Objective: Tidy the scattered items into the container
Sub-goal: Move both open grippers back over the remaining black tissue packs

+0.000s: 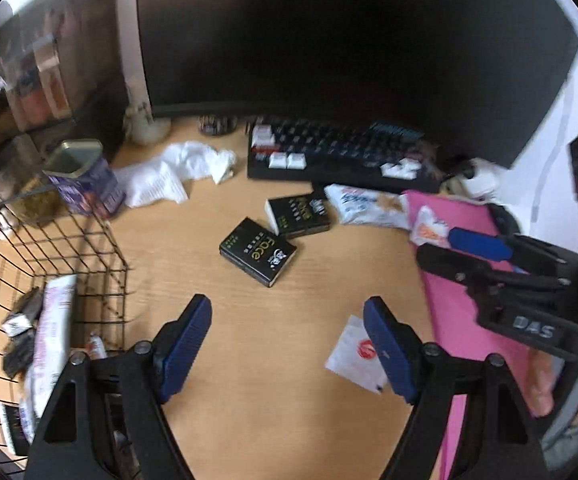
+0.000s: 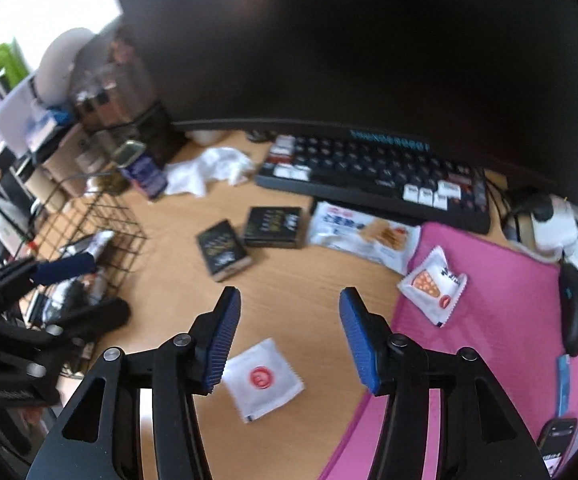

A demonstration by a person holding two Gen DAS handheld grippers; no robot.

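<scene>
My left gripper (image 1: pixel 287 306) hangs open and empty over the wooden desk, beside the black wire basket (image 1: pixel 89 248), which holds several packets. My right gripper (image 2: pixel 289 295) is also open with nothing in it, above a white sachet with a red logo (image 2: pixel 263 378). Two black "face" packs (image 1: pixel 257 250) (image 1: pixel 299 210) lie mid-desk. A white biscuit bag (image 2: pixel 363 236) sits in front of the keyboard. A small orange-printed snack packet (image 2: pixel 433 284) rests on the pink mat (image 2: pixel 509 280). Crumpled white tissue (image 1: pixel 185 172) lies further back.
A large dark monitor (image 1: pixel 329 40) and black keyboard (image 2: pixel 369 172) fill the back. A purple open tin (image 1: pixel 85 184) stands behind the basket. A black mouse (image 2: pixel 577 308) and a phone (image 2: pixel 557 436) lie at the right. Shelves of clutter line the left.
</scene>
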